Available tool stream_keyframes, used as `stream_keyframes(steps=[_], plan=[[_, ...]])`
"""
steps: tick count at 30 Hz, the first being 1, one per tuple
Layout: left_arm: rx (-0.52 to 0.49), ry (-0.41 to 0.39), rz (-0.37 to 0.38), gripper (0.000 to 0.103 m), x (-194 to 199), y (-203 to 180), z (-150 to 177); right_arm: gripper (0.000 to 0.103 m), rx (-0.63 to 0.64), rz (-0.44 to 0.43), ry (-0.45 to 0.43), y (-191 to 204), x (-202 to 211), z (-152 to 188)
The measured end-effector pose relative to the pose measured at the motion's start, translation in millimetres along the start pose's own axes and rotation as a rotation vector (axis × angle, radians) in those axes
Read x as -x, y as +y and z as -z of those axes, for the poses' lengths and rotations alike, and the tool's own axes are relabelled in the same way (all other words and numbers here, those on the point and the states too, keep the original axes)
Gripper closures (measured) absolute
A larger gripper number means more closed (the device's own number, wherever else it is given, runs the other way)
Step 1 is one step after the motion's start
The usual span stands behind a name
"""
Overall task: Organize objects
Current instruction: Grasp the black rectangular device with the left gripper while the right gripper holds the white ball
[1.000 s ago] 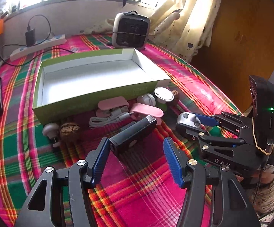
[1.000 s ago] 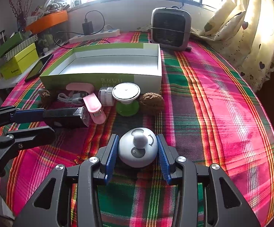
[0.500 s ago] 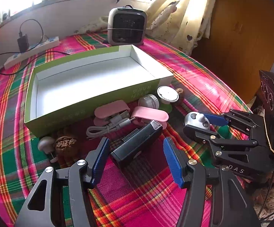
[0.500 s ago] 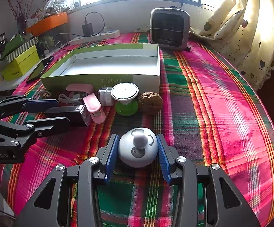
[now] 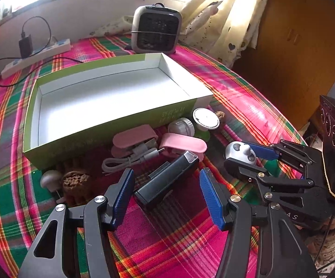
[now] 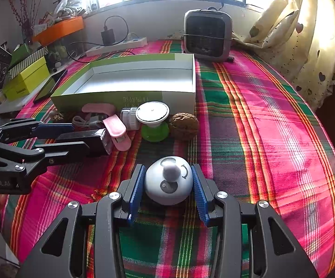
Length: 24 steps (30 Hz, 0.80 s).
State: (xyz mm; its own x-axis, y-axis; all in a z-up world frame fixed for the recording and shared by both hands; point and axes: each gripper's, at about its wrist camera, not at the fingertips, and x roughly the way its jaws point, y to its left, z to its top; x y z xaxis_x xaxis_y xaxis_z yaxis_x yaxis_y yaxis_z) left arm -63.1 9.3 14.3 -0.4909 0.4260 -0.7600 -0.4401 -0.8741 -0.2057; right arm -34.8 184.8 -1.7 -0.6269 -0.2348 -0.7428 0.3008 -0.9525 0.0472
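An open green box with a white inside [image 5: 111, 97] [image 6: 130, 92] stands on the plaid cloth. In front of it lie pink clips [image 5: 183, 144], a white cable [image 5: 130, 158], a white jar [image 5: 181, 126], a white-topped green stand [image 6: 153, 120] and walnuts [image 6: 183, 126]. My left gripper [image 5: 166, 194] is open around a black rectangular device [image 5: 167, 180], which lies on the cloth between its fingers. My right gripper [image 6: 167, 185] is shut on a white panda-faced dome [image 6: 168, 180], which also shows in the left wrist view [image 5: 240, 151].
A grey heater [image 6: 208, 36] stands behind the box. A power strip with a charger [image 5: 36, 54] lies at the back left. A tablet [image 6: 50, 85], green boxes [image 6: 26, 80] and an orange tray [image 6: 58, 29] are at the left. A small mushroom-shaped object [image 5: 50, 179] sits beside a walnut [image 5: 76, 181].
My left gripper has moved forward so the black device lies further between its open fingers. The right gripper still grips the panda dome in place.
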Motion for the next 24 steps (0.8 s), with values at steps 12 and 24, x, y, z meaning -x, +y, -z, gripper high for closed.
stream_keyframes(steps=[12, 24], plan=[[-0.052, 0.010, 0.002, 0.047, -6.7, -4.8, 3.9, 0.061, -0.003, -0.004, 0.000, -0.4, 0.0, 0.2], [-0.079, -0.002, -0.040, 0.067, -7.2, -18.0, 9.7, 0.061, 0.004, 0.002, 0.000, -0.3, -0.2, 0.3]])
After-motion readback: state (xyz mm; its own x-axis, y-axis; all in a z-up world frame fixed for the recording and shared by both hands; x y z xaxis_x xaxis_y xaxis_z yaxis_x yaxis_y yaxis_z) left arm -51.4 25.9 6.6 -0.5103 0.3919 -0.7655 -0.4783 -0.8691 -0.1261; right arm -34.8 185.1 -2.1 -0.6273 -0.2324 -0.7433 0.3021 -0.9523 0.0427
